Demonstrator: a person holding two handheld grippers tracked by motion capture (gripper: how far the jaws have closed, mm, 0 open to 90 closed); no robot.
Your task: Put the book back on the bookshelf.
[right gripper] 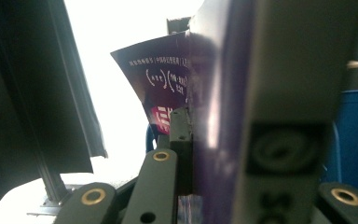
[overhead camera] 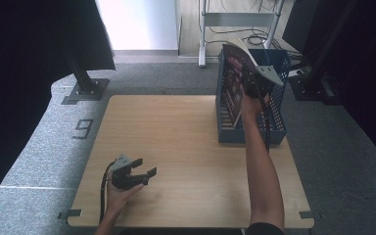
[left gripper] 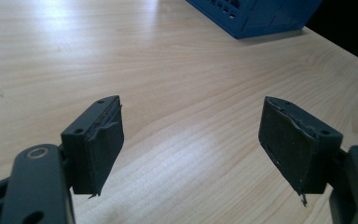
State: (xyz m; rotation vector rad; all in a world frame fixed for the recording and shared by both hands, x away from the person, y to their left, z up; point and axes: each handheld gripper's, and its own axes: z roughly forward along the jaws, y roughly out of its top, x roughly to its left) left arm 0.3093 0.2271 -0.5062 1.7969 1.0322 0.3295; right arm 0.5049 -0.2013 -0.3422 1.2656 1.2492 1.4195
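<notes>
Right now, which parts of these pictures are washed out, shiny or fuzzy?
High view: the doorway behind the table is washed out white, the left side nearly black. Left gripper view: a soft sheen lies on the wood between the open fingers. Right gripper view: the book gripped in the right gripper is so close it blurs, against a glaring white background.

Counts, relative to the table (overhead camera: 186, 147): 1 blue crate (overhead camera: 279, 122) at its far right corner, w/ 1 book (overhead camera: 235, 73) standing in it, cover purple-red. 2 grippers: the left gripper (overhead camera: 144, 172) over the table's near left, the right gripper (overhead camera: 251, 83) at the crate. 2 forearms.
</notes>
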